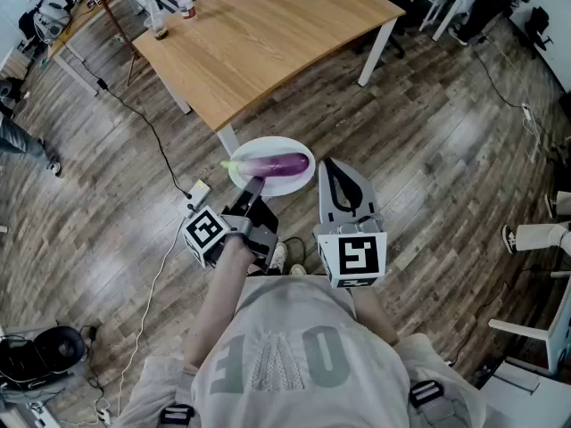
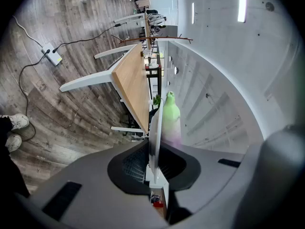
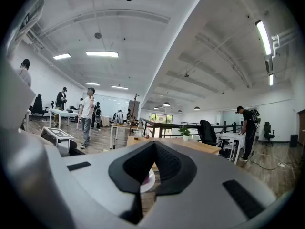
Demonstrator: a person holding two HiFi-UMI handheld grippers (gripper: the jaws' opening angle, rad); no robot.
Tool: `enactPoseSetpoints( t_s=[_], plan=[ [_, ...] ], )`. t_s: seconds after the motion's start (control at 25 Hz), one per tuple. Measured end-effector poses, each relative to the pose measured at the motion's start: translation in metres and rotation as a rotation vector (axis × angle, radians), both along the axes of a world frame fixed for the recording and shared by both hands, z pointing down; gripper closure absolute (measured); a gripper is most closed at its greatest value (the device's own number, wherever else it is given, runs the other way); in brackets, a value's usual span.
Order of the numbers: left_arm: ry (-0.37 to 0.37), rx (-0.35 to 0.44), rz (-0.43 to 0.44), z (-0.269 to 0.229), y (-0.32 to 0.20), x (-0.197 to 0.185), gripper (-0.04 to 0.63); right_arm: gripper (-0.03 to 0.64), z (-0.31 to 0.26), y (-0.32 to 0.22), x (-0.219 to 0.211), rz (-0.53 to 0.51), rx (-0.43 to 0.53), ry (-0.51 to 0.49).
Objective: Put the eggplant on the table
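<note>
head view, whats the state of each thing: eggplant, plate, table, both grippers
eggplant: lying on the plate, not yet on the table
plate: held in the air by its rim, short of the table
left gripper: shut on the plate rim
right gripper: shut, empty, beside the plate
table: standing ahead, plate not on it

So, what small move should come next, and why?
Probably carry the plate forward toward the table. The left gripper is shut on the plate's rim, the eggplant lies on it, and the table stands just ahead.
</note>
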State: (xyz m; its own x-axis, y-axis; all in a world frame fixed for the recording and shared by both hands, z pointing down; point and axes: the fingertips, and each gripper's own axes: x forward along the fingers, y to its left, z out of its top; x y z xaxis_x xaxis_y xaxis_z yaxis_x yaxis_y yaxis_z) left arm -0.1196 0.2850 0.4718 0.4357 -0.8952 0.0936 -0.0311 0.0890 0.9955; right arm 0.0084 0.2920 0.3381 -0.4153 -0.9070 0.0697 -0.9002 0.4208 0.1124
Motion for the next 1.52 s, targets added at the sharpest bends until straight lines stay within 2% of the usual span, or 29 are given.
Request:
enactPoseSetpoints(
  t_s=[0.44, 0.68, 1.04, 1.2, 1.52],
  plan=[
    [0.004, 0.015, 0.002, 0.001, -0.003, 0.0, 0.56, 0.598, 0.011, 0.003, 0.008, 0.022, 0.002, 0.016],
    [0.001, 0.007, 0.023, 0.001, -0.014, -0.002, 0.56, 0.598, 0.009, -0.009, 0.008, 0.047, 0.004, -0.042],
    [-0.017, 0.013, 0.083, 0.001, -0.06, -0.027, 0.56, 0.598, 0.005, -0.043, -0.017, 0.095, 0.012, -0.012],
    [0.021, 0.018, 0.075, -0.005, -0.085, -0.03, 0.56, 0.598, -0.004, -0.061, -0.021, 0.104, 0.03, -0.002],
    [0.016, -0.011, 0.078, 0.004, -0.133, -0.033, 0.56, 0.598, 0.001, -0.107, -0.017, 0.128, 0.031, 0.007]
  ],
)
